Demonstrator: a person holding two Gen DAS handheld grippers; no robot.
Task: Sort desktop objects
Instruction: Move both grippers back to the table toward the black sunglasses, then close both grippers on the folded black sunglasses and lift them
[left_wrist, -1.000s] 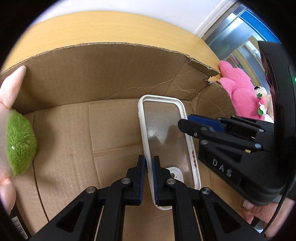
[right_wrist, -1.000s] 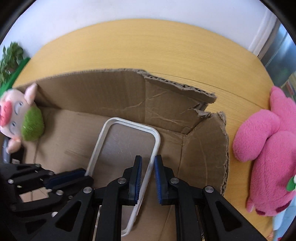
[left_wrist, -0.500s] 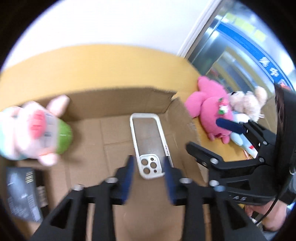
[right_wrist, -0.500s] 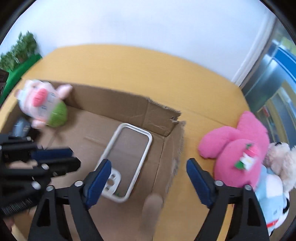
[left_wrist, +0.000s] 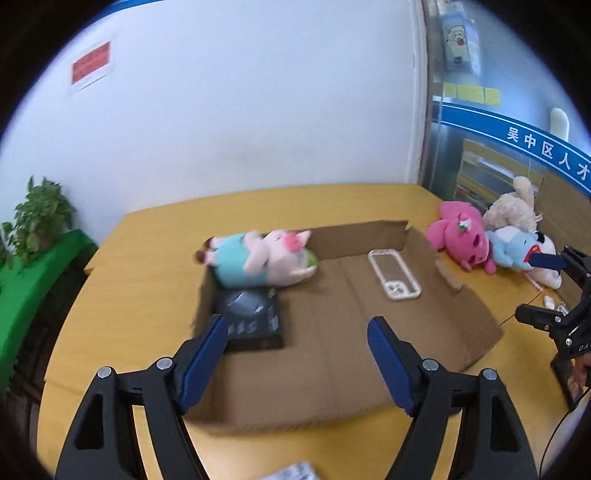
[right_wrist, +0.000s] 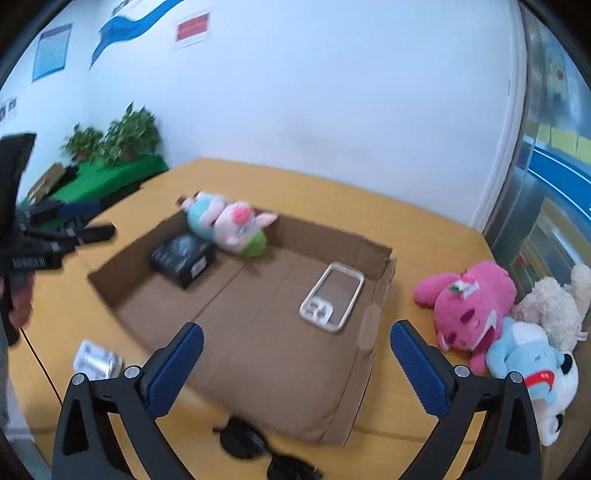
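A clear phone case (left_wrist: 394, 272) (right_wrist: 331, 296) lies flat inside the shallow cardboard box (left_wrist: 332, 373) (right_wrist: 386, 273), near its right wall. A pig plush (left_wrist: 258, 258) (right_wrist: 231, 223) and a black box (left_wrist: 253, 319) (right_wrist: 183, 258) rest in the box's far left corner. My left gripper (left_wrist: 297, 363) hangs above the box's near side, jaws opening, nothing between them. My right gripper (right_wrist: 295, 363) is also raised over the near edge, jaws opening wide and empty. Each gripper shows at the edge of the other's view (left_wrist: 554, 295) (right_wrist: 62, 227).
Pink (left_wrist: 461, 240) (right_wrist: 469, 302), cream (right_wrist: 554, 299) and blue-white (left_wrist: 524, 251) (right_wrist: 532, 365) plush toys lie on the yellow table (left_wrist: 147, 266) right of the box. A silvery packet (right_wrist: 96, 360) and a black object (right_wrist: 243, 439) sit by the near edge. Potted plants (right_wrist: 114, 138) stand on a green ledge at left.
Both grippers let go of the phone case, opened wide, and drew back and up from the box. The case now lies on the box floor.
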